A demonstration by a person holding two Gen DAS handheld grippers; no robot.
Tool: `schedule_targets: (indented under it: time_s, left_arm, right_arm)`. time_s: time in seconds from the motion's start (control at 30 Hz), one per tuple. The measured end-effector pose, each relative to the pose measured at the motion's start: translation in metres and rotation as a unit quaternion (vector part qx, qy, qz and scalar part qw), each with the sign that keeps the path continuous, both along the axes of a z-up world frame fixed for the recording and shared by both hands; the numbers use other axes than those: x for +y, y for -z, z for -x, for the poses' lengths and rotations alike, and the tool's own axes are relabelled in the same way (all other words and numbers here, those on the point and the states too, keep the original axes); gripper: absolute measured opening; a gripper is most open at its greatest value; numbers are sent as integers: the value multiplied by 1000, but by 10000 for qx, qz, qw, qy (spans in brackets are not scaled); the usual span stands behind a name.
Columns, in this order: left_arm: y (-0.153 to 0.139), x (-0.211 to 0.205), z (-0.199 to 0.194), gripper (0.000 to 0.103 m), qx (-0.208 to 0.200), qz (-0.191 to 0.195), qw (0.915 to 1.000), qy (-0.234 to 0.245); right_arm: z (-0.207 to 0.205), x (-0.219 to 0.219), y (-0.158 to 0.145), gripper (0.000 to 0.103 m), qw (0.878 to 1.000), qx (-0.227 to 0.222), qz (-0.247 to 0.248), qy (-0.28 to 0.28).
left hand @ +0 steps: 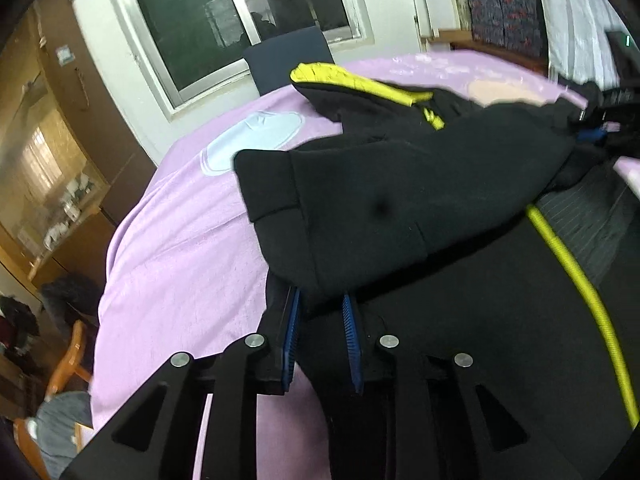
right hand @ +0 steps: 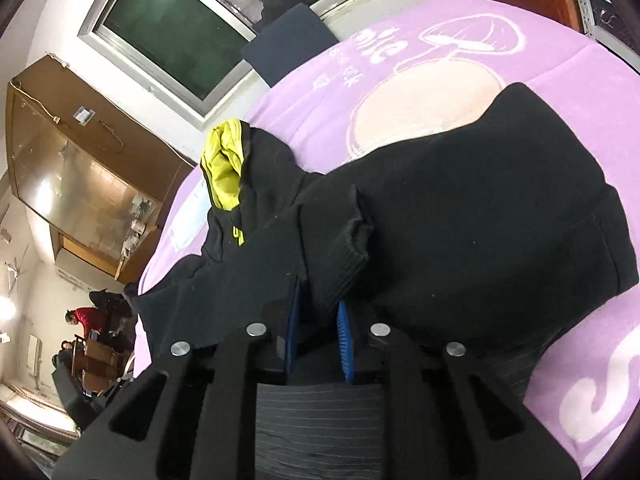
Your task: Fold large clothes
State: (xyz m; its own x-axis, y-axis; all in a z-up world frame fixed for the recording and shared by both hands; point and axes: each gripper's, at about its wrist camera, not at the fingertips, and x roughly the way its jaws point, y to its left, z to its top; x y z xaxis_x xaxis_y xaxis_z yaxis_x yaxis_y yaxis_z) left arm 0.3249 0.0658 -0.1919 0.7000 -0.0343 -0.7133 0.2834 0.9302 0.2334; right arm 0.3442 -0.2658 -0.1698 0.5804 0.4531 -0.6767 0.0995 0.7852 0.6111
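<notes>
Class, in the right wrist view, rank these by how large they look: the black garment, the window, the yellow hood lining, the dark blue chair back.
1. black garment, though nearest the camera
2. window
3. yellow hood lining and dark blue chair back: alike, unranked

One black hoodie (left hand: 380, 200), one purple blanket (left hand: 180, 240), two tools (left hand: 322, 308)

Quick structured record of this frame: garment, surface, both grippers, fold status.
garment: black hoodie with yellow-lined hood, bunched, partly lifted
surface: pink blanket on a bed
left gripper: shut on black fabric of the hoodie
right gripper: shut on the hoodie's ribbed cuff
fold status: in progress, hoodie not yet flat or squared
background: window, wooden cabinet
</notes>
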Motion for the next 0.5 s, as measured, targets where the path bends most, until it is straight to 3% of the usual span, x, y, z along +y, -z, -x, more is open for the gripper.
schedule_targets:
  time_s: [0.07,0.13,0.2,0.3,0.43,0.5]
  left_arm:
    - [-9,8,7,26,-45,286,9996,-25]
    - [-21,15,12,38,-127,565,9983,-15]
    - [-29,15,10,39,-214,619,9979,-9]
    - [-35,1,-9,40,-286,534,9982,46]
    - [-10,-18,-51,43,145,260,9995,-77]
    - [10,-18,-66,46,352,247,9989,-193]
  right_arm:
    - [4,-1,-2,20,10000,-5,63,-12]
    - [11,-4,-7,29,9999,-69,132,78]
    - [19,-6,-19,36,9992,-260,257,173]
    - [22,-4,-34,36,9971,-521,504,238]
    - [4,12,-35,36,9958,-568,717,-72]
    - [-10,19,-23,36,9955,-293,855,-273]
